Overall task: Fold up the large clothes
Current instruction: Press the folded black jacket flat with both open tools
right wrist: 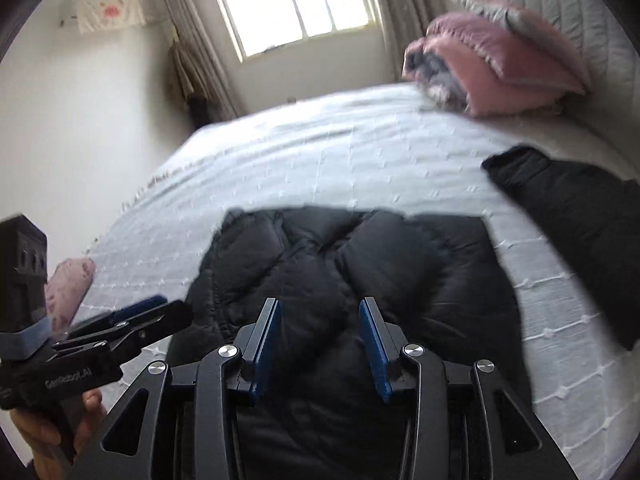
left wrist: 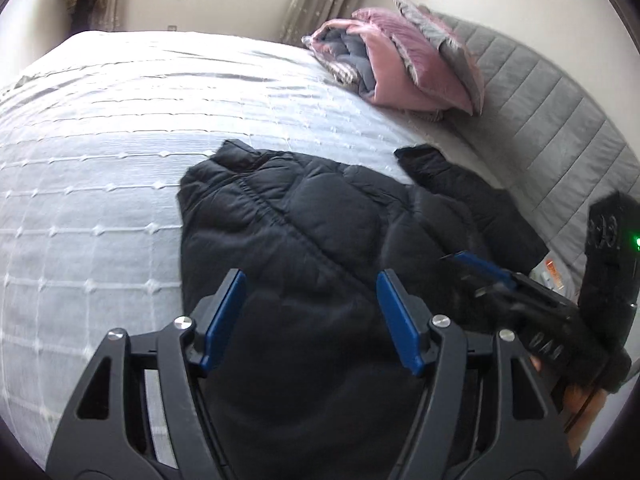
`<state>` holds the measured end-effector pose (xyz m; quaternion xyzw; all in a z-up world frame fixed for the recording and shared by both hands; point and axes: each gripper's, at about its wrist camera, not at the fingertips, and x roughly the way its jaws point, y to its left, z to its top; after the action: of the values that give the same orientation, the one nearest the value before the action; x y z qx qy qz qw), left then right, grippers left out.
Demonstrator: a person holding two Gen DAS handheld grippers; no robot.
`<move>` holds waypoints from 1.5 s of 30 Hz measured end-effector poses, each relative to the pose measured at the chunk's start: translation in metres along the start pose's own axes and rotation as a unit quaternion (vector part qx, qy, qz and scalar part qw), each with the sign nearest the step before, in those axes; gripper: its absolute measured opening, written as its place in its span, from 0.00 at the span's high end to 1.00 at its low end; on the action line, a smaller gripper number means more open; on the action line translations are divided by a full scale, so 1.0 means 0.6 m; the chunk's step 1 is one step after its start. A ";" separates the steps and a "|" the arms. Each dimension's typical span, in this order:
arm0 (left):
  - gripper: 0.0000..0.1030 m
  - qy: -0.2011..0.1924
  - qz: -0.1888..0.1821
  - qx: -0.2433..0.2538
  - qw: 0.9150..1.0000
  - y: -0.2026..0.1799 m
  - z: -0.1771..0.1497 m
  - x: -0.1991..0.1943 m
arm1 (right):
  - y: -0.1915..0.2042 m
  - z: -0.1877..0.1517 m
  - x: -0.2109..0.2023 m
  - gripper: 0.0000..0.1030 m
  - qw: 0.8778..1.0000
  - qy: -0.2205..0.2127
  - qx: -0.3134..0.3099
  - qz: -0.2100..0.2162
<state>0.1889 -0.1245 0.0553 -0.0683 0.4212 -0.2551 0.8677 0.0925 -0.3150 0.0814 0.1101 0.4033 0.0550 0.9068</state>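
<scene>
Black puffer jacket (left wrist: 304, 232) on white bedspread (left wrist: 100, 152), near edge, one sleeve (left wrist: 472, 196) trailing far right. Left gripper (left wrist: 312, 316) spread, empty; right gripper (right wrist: 318, 344) spread, empty. Risk: slick puffy fabric slips pinch, folds spring back.

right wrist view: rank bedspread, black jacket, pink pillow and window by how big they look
1. white bedspread, it spans most of the frame
2. black jacket, though it lies nearest the camera, which inflates it
3 and 4. pink pillow and window look about alike, so I won't rank them
</scene>
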 end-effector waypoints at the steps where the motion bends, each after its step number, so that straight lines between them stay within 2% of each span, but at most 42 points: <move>1: 0.33 0.007 0.001 0.002 1.000 0.001 0.003 0.021 | 0.001 0.004 0.014 0.60 1.000 0.009 -0.006 -0.003; 3: 0.33 0.018 0.006 0.003 1.000 0.001 0.002 0.046 | 0.003 0.007 0.040 0.60 0.999 0.024 -0.037 -0.030; 5: 0.33 0.029 0.019 0.011 0.999 0.001 0.002 0.068 | -0.013 0.004 0.056 0.60 0.998 0.034 -0.042 -0.042; 8: 0.33 0.040 0.030 0.009 0.999 0.004 0.008 0.087 | -0.045 0.009 0.081 0.60 0.998 0.047 -0.020 -0.047; 10: 0.31 0.045 0.034 0.003 0.998 0.006 0.010 0.096 | -0.065 0.010 0.091 0.61 0.997 0.047 -0.008 -0.068; 13: 0.30 0.048 0.052 0.021 0.997 -0.005 0.005 0.108 | -0.074 0.005 0.082 0.61 0.995 0.048 0.002 -0.087; 20: 0.30 0.038 0.076 0.047 0.995 -0.023 -0.004 0.107 | -0.127 0.002 0.064 0.62 0.994 0.052 0.062 -0.076; 23: 0.30 0.033 0.083 0.052 0.995 -0.026 -0.007 0.104 | -0.128 -0.002 0.063 0.62 0.994 0.048 0.059 -0.082; 27: 0.30 0.031 0.087 0.051 0.994 -0.020 -0.011 0.096 | -0.118 -0.004 0.053 0.62 0.992 0.040 0.050 -0.108; 32: 0.30 0.030 0.095 0.054 0.994 -0.025 -0.015 0.092 | -0.129 -0.011 0.039 0.62 0.991 0.035 0.059 -0.117; 36: 0.30 0.031 0.096 0.055 0.993 -0.024 -0.015 0.092 | -0.137 -0.021 0.015 0.61 0.986 0.026 0.066 -0.148; 42: 0.30 0.022 0.093 0.046 0.994 -0.022 -0.021 0.089 | -0.157 -0.031 0.044 0.60 0.982 0.049 0.076 -0.163; 45: 0.30 0.018 0.080 0.035 0.996 -0.011 -0.023 0.080 | -0.148 -0.032 0.059 0.60 0.981 0.053 0.057 -0.179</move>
<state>0.2003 -0.1527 0.0152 0.0006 0.4312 -0.2007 0.8796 0.1029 -0.3918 0.0220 0.0842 0.4663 -0.1256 0.8716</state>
